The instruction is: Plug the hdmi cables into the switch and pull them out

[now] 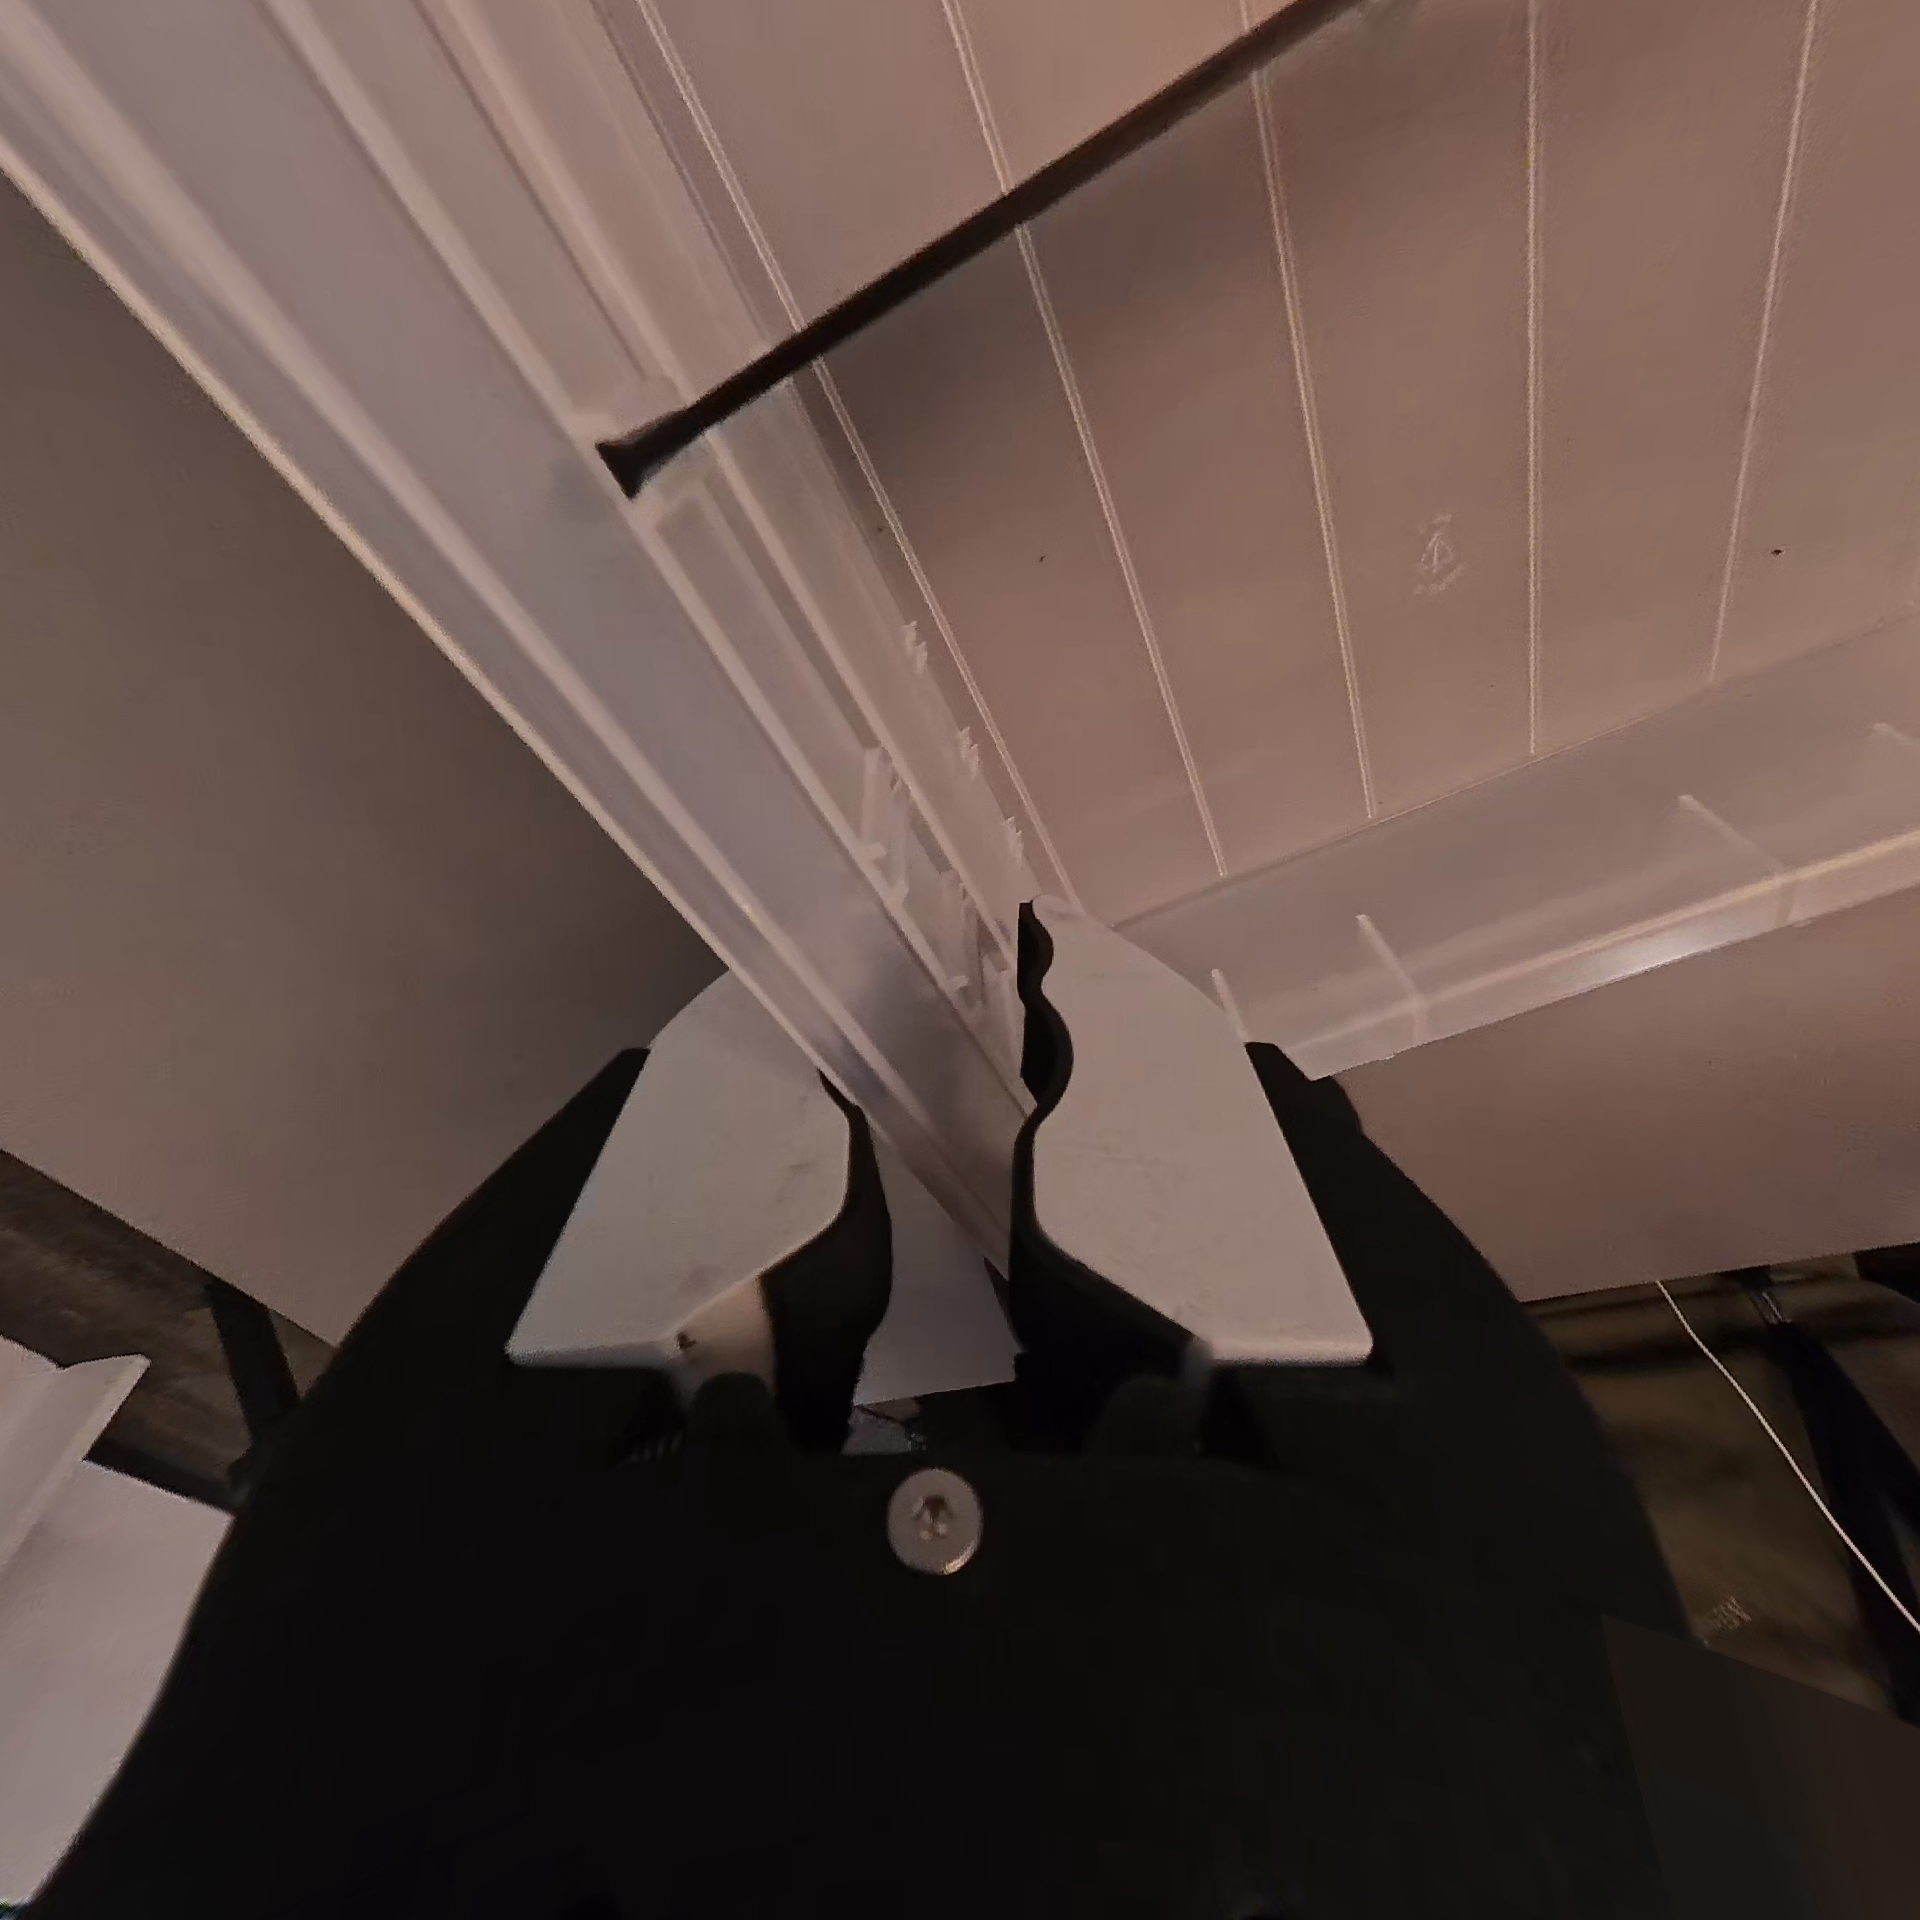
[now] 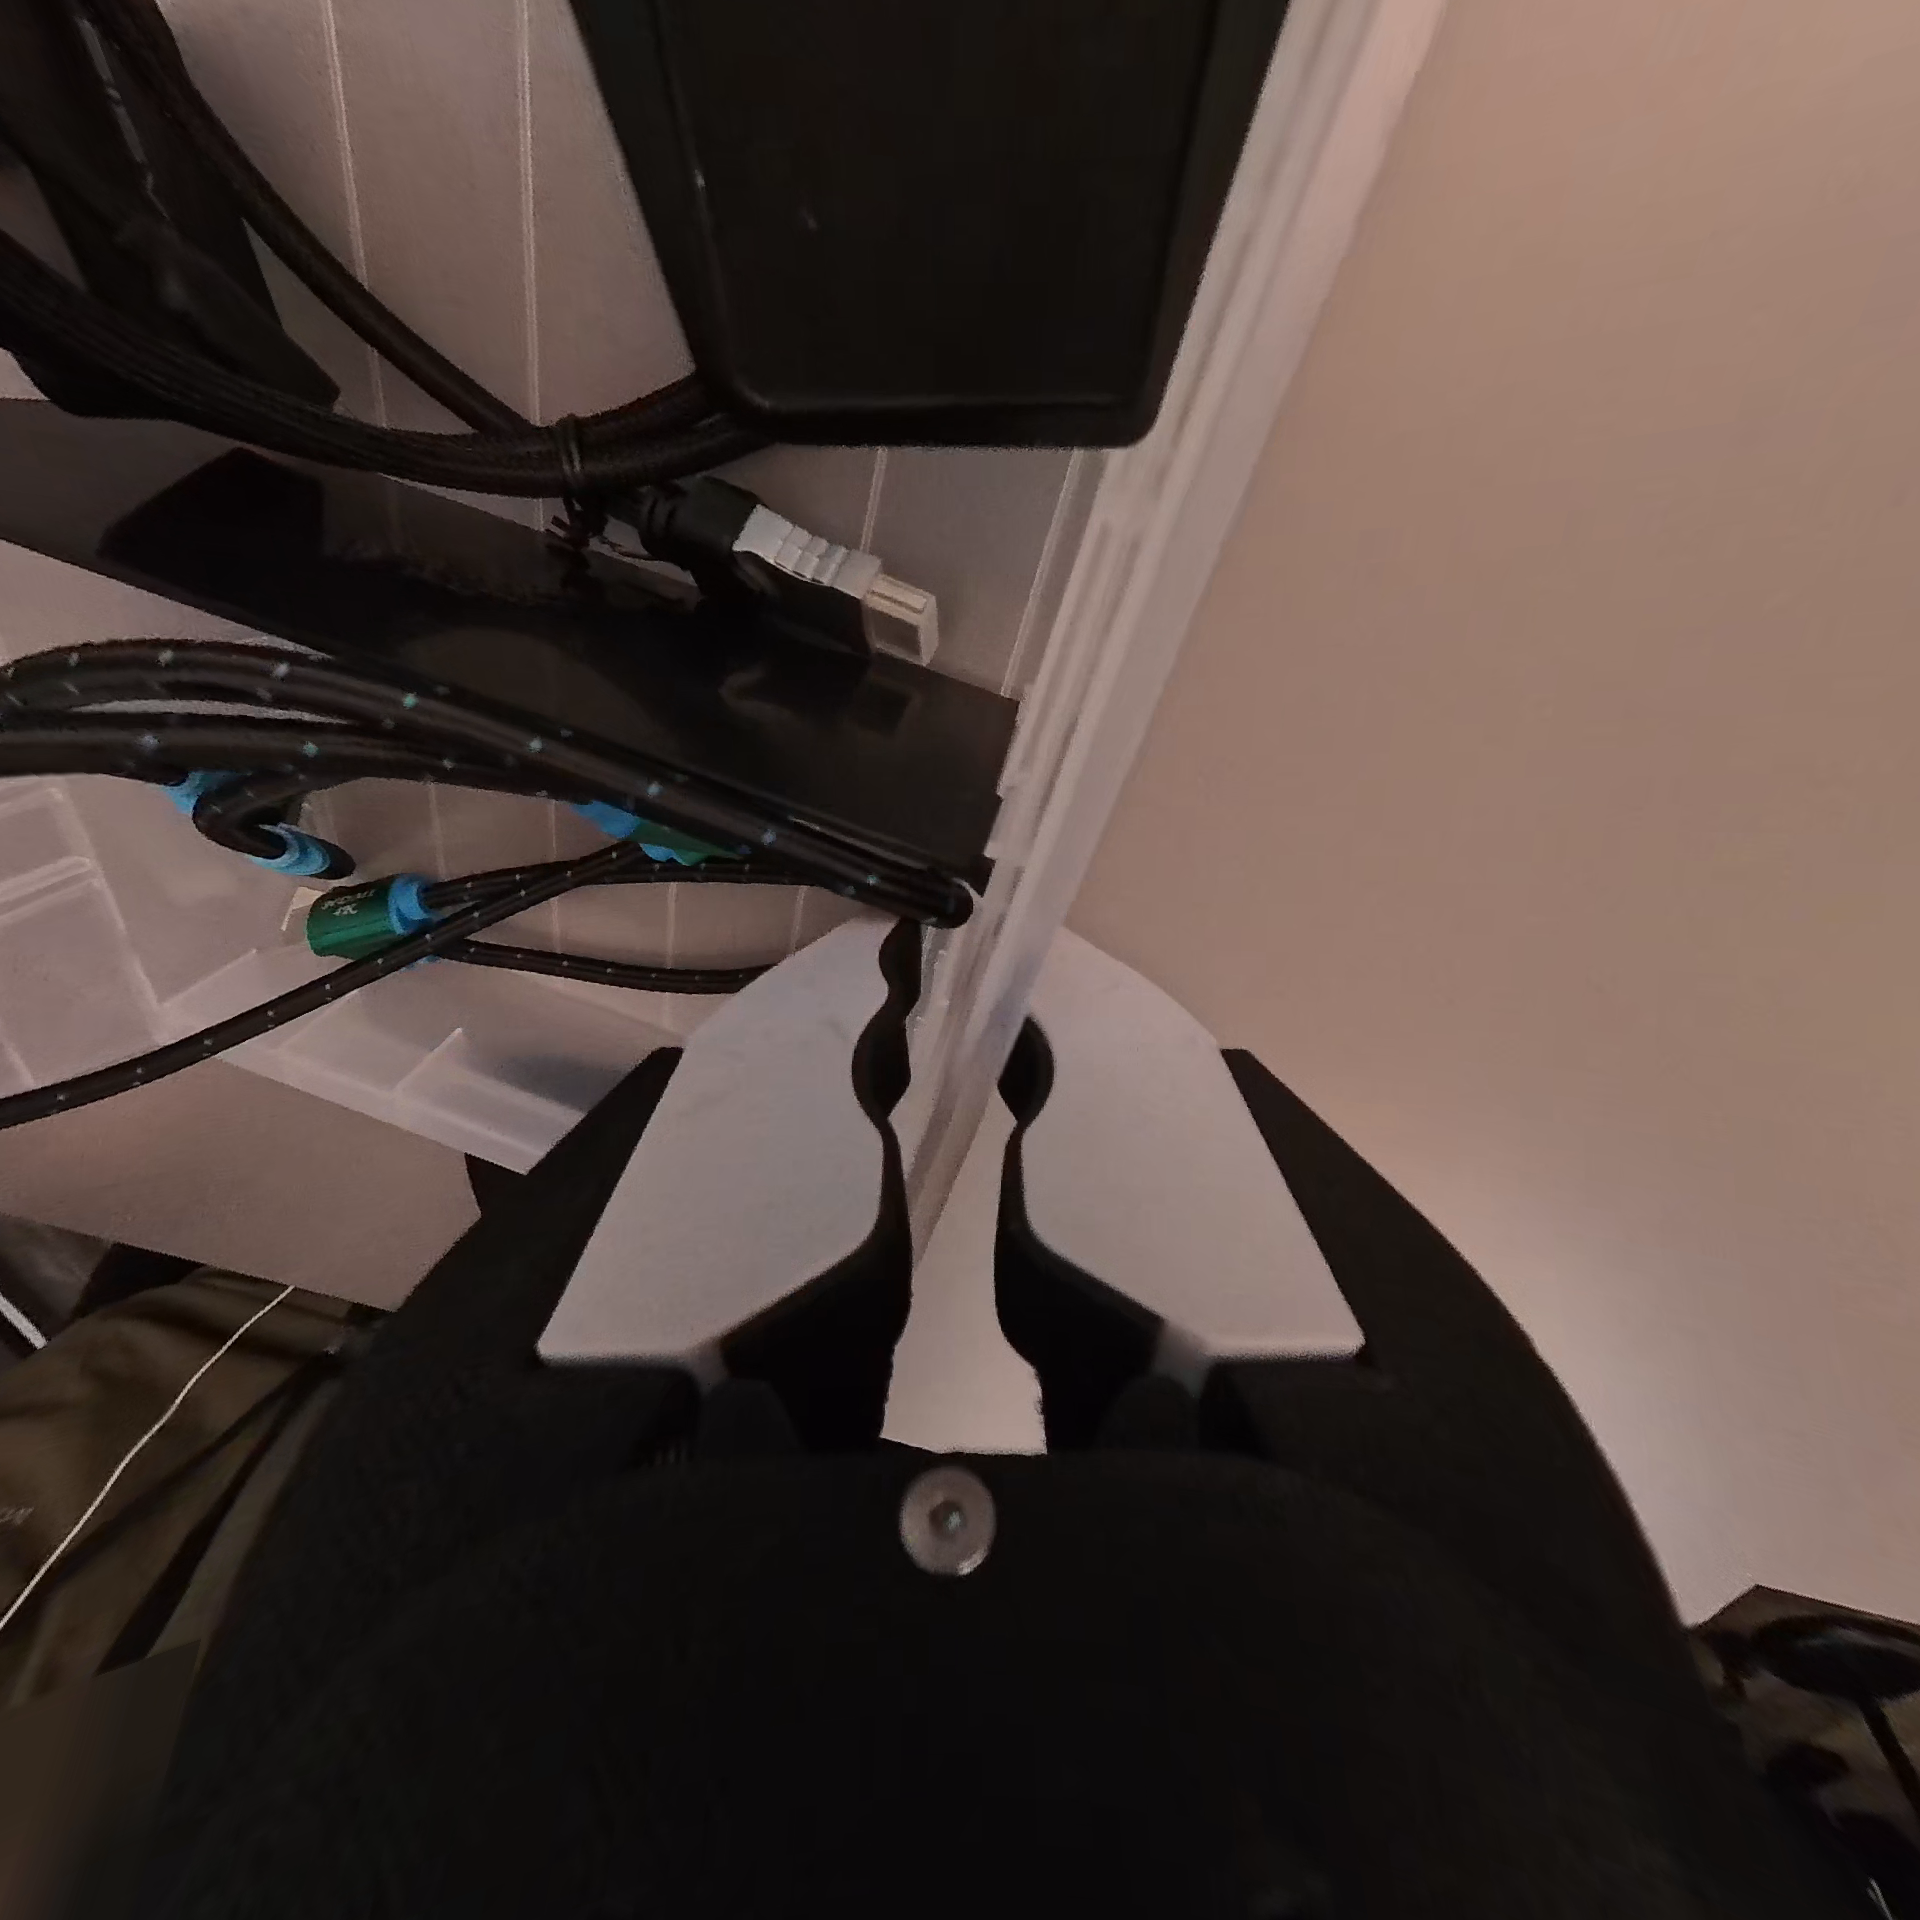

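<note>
A clear plastic bin [image 2: 1101,644] holds the task's items. In the right wrist view a long glossy black box [image 2: 499,613], which looks like the switch, lies across it. A grey-tipped HDMI plug [image 2: 831,571] rests on the box. Black braided cables [image 2: 416,727] with green and blue plugs [image 2: 353,914] lie in front. My right gripper [image 2: 956,997] is shut on the bin's right rim. My left gripper [image 1: 935,1049] is shut on the bin's left rim [image 1: 623,644] near a corner. None of the plugs can be seen seated in the box.
A second, larger black box [image 2: 935,208] stands at the bin's far right. A thin dark cable [image 1: 987,218] crosses the ribbed bin floor [image 1: 1351,416] to the left rim. The bin sits on a white table [image 2: 1558,727]. Dark fabric [image 2: 156,1455] lies below the table edge.
</note>
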The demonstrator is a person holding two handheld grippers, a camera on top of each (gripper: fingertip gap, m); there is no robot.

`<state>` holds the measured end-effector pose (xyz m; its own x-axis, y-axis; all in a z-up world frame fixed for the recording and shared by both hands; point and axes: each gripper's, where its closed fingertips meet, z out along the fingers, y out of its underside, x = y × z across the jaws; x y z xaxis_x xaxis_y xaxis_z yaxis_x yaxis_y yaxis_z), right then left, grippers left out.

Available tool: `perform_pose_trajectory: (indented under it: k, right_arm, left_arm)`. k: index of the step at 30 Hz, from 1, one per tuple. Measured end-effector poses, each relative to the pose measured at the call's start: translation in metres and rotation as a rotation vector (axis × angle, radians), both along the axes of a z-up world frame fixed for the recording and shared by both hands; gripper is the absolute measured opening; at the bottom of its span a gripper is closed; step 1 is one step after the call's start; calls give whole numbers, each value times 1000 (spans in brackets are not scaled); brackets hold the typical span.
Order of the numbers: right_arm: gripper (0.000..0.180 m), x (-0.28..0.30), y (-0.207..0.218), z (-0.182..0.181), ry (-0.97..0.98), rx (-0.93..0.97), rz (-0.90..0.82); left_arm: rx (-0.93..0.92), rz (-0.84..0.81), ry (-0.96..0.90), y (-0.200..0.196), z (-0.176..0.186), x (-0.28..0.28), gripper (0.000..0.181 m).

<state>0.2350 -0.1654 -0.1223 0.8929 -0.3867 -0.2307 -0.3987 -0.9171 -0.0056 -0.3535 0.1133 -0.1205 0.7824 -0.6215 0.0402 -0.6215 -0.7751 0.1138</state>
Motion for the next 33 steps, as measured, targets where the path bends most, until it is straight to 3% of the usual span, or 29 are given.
perform_pose_trajectory:
  k: [33]
  right_arm:
    - [14, -36, 42, -1, -85, -41, 161]
  left_arm:
    - [32, -230, 83, -23, -2, 63, 31]
